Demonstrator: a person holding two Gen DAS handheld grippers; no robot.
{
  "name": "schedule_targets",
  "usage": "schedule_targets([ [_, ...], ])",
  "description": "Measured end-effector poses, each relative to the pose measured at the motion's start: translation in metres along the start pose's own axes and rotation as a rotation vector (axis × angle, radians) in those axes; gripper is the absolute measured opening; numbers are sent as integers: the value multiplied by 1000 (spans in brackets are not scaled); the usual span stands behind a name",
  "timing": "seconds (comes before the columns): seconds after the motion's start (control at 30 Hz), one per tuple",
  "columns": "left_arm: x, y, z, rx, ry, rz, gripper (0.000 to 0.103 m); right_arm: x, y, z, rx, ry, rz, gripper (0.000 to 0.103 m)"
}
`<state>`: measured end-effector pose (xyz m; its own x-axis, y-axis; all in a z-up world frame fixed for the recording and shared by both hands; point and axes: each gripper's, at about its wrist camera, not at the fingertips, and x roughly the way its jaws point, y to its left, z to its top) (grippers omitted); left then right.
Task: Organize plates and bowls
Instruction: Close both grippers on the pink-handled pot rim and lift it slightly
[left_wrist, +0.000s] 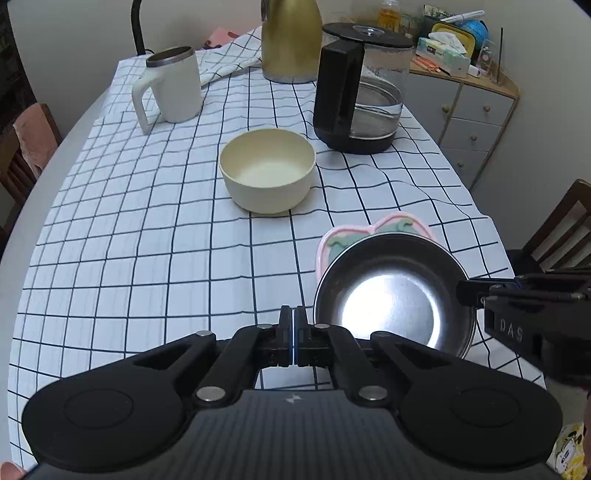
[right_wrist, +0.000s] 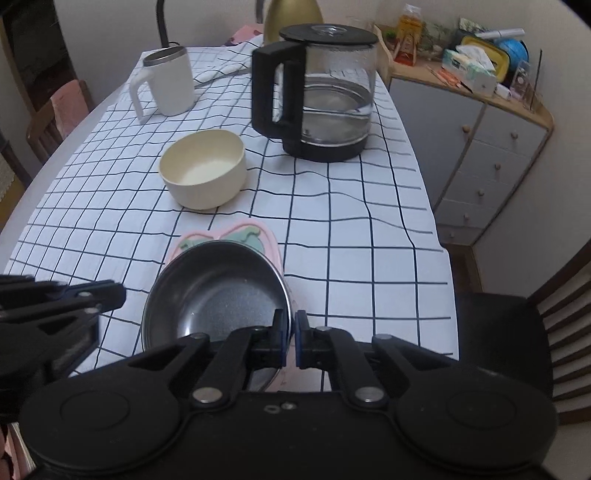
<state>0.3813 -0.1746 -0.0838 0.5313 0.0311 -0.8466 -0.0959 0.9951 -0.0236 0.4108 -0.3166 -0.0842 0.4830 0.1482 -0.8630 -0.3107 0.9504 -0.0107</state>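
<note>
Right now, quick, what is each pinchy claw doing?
Left gripper: jaws shut, holding nothing.
Right gripper: jaws shut on the rim of the metal bowl, which sits over the pink plate.

metal bowl (right_wrist: 214, 291) is sitting on the plate (right_wrist: 255, 232), other bowl (right_wrist: 203, 173) behind it, kettle (right_wrist: 321, 99) sitting back right on the desk (right_wrist: 369, 258).

The left gripper (left_wrist: 294, 317) is matte black plastic: two flat fingers edged in blue, linkage arms pinned with silver round rivets, and two large round discs at its near corners. The right gripper (right_wrist: 291, 325) matches it, and its side bears raised letters "DAS".
</note>
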Motion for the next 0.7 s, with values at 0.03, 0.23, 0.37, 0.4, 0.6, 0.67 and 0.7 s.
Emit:
schedule_targets([
  [0.03, 1, 0, -1, -11, -1, -9, 0, 2, -4, -1, 13, 9, 0, 5],
  [0.23, 19, -8, 0, -42, 54, -47, 6, 11, -25, -10, 75, 55, 30, 6],
  [0.37, 29, -16, 3, -11, 65, -10, 6, 12, -31, -11, 82, 63, 64, 13],
  [0.4, 32, -17, 5, -8, 67, -8, 6, 11, -31, -10, 74, 60, 61, 20],
  [0.6, 44, -22, 12, 51, 60, 21, 6, 17, -35, -9, 80, 82, 78, 27],
  [0.67, 46, -23, 15, 67, 53, 28, 6, 19, -35, -11, 79, 90, 86, 27],
  [0.7, 47, -22, 16, 63, 53, 26, 6, 20, -34, -12, 81, 94, 88, 28],
])
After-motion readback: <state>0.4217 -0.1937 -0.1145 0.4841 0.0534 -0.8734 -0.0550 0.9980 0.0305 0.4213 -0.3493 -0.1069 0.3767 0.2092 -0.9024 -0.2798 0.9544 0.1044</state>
